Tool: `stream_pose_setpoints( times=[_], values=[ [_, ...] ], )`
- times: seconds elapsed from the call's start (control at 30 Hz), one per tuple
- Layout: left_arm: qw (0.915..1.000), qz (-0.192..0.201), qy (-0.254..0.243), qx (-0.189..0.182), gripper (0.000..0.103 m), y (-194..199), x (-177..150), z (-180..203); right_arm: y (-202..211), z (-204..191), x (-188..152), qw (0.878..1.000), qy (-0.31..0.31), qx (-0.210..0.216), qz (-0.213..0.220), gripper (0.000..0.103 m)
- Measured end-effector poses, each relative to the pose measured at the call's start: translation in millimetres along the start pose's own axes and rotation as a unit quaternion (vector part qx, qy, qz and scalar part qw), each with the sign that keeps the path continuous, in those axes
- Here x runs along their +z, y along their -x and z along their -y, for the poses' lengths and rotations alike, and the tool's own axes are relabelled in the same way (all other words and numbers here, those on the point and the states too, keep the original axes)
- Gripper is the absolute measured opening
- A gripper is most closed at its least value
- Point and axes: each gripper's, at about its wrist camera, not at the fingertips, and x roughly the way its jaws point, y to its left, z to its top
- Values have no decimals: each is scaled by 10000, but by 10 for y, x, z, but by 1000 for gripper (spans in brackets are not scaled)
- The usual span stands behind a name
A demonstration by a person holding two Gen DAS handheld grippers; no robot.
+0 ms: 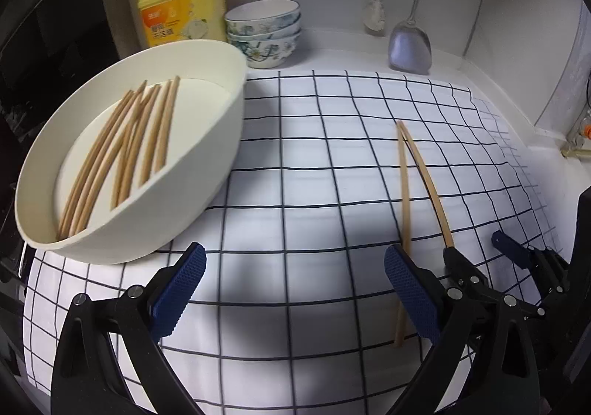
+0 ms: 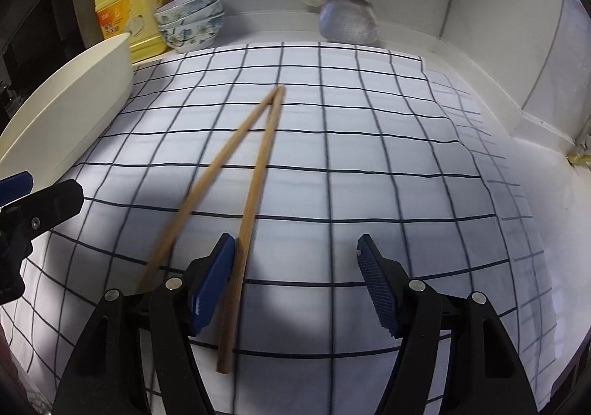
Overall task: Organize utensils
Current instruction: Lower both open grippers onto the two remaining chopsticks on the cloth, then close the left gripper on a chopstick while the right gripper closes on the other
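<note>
The only printing in view is on the yellow detergent bottle (image 1: 183, 4) standing by the wall: an orange and white label (image 1: 171, 25) with a few lines of what look like Chinese characters, too small and blurred to read in either wrist view (image 2: 129, 14). No brand name, number or sign elsewhere can be made out.

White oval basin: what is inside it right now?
The white oval basin holds a loose bundle of wooden chopsticks, roughly seven or eight, lying lengthwise on its floor. Their near ends are hidden behind the near rim, so nothing else can be ruled out there.
</note>
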Motion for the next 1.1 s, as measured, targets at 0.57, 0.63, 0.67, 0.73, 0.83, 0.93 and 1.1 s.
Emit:
stream_pose_setpoints(
  times=[0.57,0.63,0.67,0.73,0.83,0.93,1.1],
  values=[
    [9988,-315,-372,-17,96,-454,54,458,-67,501,57,9992,357,133,127,65],
    [9987,-344,-387,-22,96,-494,51,487,-89,505,77,9988,391,251,126,65],
    [9986,-376,-377,-30,95,-518,44,497,-101,513,91,9987,392,316,116,65],
    [9985,-406,-358,-50,91,-542,28,515,-123,527,115,9983,412,400,113,64],
    [9987,-346,-352,-108,82,-536,6,539,-134,519,130,9976,497,473,125,58],
    [9984,-293,-445,-193,67,-508,5,592,-136,484,138,9964,646,540,130,51],
    [9972,-244,-608,-357,30,-458,-7,703,-120,395,140,9941,842,679,117,27]
  ],
)
